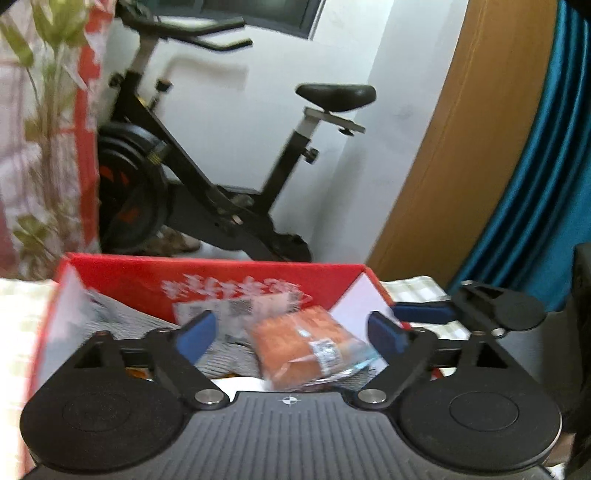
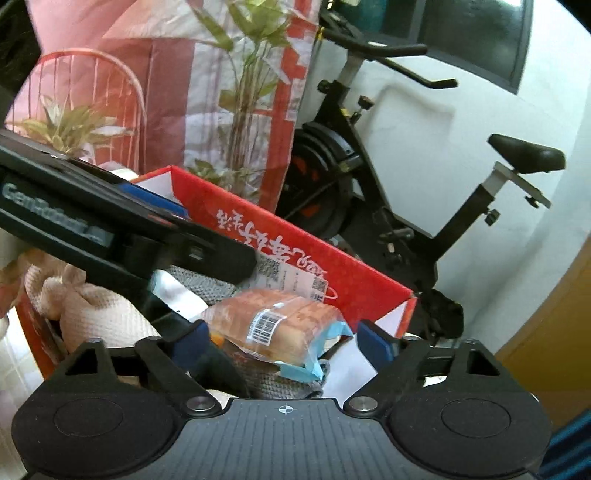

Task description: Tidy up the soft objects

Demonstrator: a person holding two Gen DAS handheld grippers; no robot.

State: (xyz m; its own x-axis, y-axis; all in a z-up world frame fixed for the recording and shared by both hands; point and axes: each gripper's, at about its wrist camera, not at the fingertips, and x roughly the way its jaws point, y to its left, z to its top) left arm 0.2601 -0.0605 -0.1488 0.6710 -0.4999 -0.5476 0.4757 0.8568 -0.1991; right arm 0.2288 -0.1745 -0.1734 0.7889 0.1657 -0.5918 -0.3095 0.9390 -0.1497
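Gaping empty, both grippers' fingers flank one wrapped bread in one red box.

Black exercise bike stood against white wall, saddle raised on post. Orange-brown wooden door to its right, teal curtain beyond. Red-and-white printed sheet with leafy plant motif hung left of bike. Dark window above.

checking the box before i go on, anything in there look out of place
The wrapped bread stands out: a food packet lying tilted on the grey knit in the red box, among the soft textiles. Both tools are open above it.
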